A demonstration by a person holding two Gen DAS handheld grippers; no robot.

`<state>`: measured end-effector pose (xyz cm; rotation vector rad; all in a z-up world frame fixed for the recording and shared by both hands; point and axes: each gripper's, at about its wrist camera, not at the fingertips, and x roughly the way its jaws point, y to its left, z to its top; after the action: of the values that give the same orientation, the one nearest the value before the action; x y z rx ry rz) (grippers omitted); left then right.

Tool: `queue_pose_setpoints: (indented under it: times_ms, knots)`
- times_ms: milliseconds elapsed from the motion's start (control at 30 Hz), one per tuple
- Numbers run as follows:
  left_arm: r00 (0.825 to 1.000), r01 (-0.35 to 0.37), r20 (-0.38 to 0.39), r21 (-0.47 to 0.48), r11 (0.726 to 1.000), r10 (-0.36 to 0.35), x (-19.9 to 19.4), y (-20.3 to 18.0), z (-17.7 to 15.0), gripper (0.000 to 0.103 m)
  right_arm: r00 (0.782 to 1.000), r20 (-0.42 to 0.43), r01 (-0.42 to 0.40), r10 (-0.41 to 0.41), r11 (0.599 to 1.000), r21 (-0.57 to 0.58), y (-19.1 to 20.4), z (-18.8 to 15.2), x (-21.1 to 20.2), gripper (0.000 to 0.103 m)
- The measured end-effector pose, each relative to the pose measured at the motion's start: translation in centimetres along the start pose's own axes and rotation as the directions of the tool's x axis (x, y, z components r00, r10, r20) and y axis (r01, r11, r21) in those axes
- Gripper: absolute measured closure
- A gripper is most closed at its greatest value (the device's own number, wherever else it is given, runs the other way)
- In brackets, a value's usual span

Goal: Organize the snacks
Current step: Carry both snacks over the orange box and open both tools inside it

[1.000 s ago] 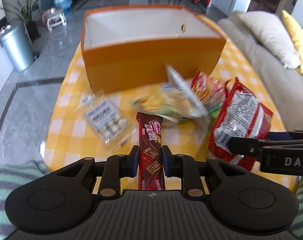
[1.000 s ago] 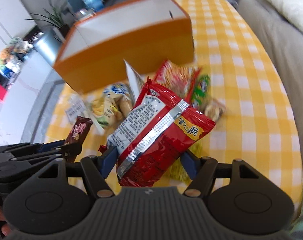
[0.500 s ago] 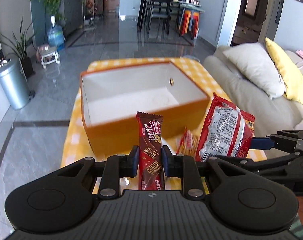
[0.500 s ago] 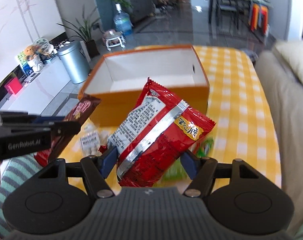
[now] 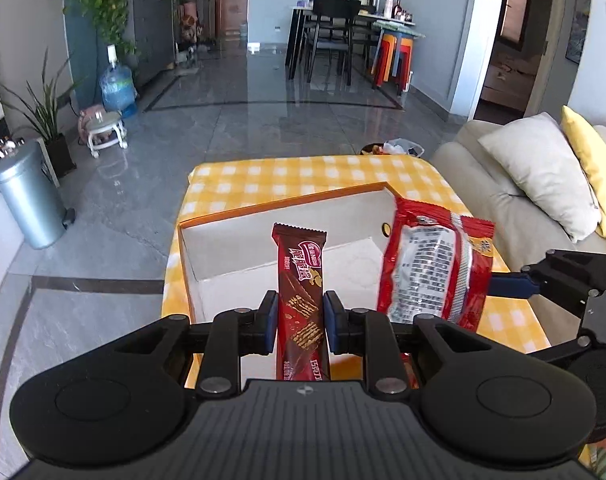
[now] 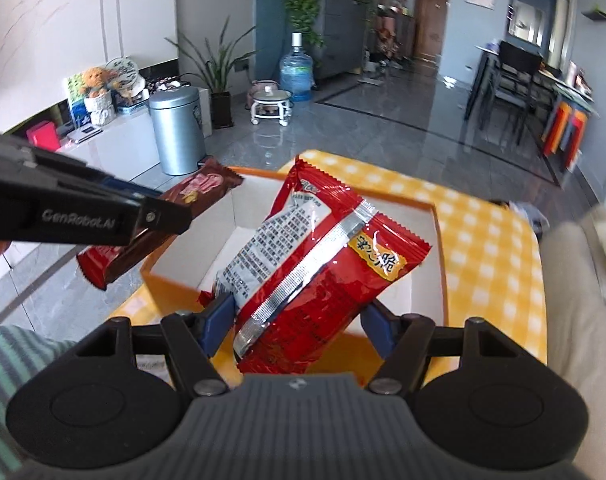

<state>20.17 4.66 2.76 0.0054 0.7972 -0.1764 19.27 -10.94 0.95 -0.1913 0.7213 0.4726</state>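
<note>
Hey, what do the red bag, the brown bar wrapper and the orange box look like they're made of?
Red bag: likely glossy plastic film, with glare, crinkles and a silver seam.
Brown bar wrapper: likely shiny plastic or foil film, with a crimped, saw-toothed end.
Orange box: probably matte cardboard; thin stiff walls, white inside, a punched hole in one side.

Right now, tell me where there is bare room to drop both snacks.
The white floor of the orange box is bare between its walls. Checked cloth beyond its far wall is free too. It is crowded above the near rim, around the wafer bar and red bag.
</note>
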Motion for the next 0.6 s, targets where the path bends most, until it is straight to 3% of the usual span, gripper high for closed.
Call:
queue_pose_setpoints:
  times_ms: [100,367,600]
  knots:
    - [0.999,-0.012,-0.045,0.001,1.000,0.012,2.2,1.0,0.8,0.077,1.000,-0.017,-0.005,0.005,0.999,-0.040,-0.7,1.7,2.7,0.036]
    - [0.983,-0.012,-0.181,0.032,0.999,0.018,7.0,2.0,0.8,0.077,0.982,-0.177,-0.067,0.060,0.997,-0.034,-3.3,4.9,10.3,0.036]
    - [0.960,-0.028,-0.277,0.079,0.997,0.049,9.9,1.8,0.6,0.077,0.938,-0.321,-0.135,0.129,0.991,0.003,-3.5,4.9,15.5,0.042]
